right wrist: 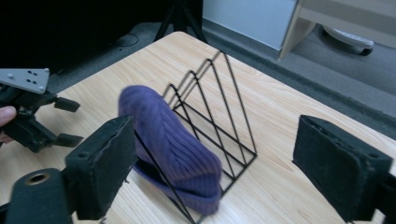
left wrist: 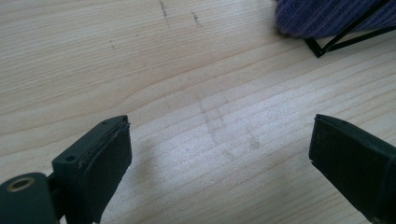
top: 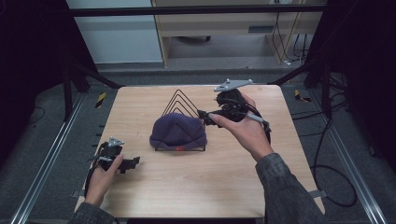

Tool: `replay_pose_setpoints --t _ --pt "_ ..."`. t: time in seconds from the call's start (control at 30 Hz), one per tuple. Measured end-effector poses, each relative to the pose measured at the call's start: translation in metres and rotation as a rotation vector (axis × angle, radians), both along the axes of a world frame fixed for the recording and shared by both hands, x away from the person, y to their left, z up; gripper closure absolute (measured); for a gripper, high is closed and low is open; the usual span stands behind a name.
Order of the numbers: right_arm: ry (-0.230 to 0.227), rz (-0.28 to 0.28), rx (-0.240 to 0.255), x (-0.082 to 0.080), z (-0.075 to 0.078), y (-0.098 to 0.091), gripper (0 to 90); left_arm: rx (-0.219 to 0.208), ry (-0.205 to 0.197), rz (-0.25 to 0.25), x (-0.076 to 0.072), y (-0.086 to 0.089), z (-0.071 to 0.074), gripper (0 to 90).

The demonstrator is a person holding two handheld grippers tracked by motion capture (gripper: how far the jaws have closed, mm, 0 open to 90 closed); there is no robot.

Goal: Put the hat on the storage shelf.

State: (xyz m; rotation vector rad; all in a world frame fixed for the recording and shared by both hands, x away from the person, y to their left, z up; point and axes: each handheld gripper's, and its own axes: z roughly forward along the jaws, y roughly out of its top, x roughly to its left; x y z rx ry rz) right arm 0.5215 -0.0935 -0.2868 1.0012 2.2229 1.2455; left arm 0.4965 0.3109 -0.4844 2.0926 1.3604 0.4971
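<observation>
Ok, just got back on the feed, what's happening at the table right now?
A person works with a gripper in each hand. A purple knit beanie sits slotted in a black wire rack mid-table. The right gripper is beside the rack, jaws wide apart and off the beanie. The left gripper sits low over bare table to the left, open and holding nothing.

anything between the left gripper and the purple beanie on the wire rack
Nothing visible does. The left gripper sits open near the table's front left, and only bare wood lies between it and the purple beanie. The beanie is draped over the front of the black wire rack, whose base wires run along its near edge.
</observation>
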Motion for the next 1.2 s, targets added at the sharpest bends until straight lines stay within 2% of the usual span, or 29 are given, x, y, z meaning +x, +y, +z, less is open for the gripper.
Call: replay_pose_setpoints --t 0.03,0.17,0.23,0.3,0.43,0.53,0.73,0.87,1.0,1.2 --pt "0.000 0.000 0.000 0.000 0.000 0.000 12.2 -0.001 0.003 -0.001 0.000 0.000 0.000 5.3" --pt "0.000 -0.020 0.002 -0.004 -0.007 -0.025 9.6 0.017 0.016 -0.011 0.001 -0.002 -0.003 5.3" --pt "-0.001 -0.024 0.004 -0.005 -0.009 -0.028 9.5 0.019 0.019 -0.011 0.001 -0.002 -0.004 5.3" --pt "0.002 -0.040 0.015 -0.007 -0.014 -0.041 9.2 0.025 0.026 -0.016 0.001 -0.003 -0.005 5.2" --pt "0.009 -0.062 0.018 -0.009 -0.019 -0.055 10.1 0.031 0.029 -0.024 0.002 -0.005 -0.006 4.9" --pt "0.009 -0.080 0.004 -0.008 -0.022 -0.066 11.8 0.038 0.035 -0.029 0.002 -0.006 -0.007 4.5" --pt "0.006 -0.151 -0.021 -0.004 -0.030 -0.089 14.1 0.050 0.047 -0.036 0.003 -0.007 -0.009 4.2" --pt "0.026 -0.183 -0.024 -0.002 -0.042 -0.104 14.5 0.052 0.049 -0.033 0.003 -0.006 -0.011 3.8" --pt "0.057 -0.207 -0.039 -0.002 -0.062 -0.117 14.7 0.054 0.049 -0.036 0.003 -0.006 -0.011 2.2" --pt "0.088 -0.242 -0.038 -0.003 -0.086 -0.131 15.1 0.054 0.038 -0.046 0.002 -0.005 -0.013 0.9"
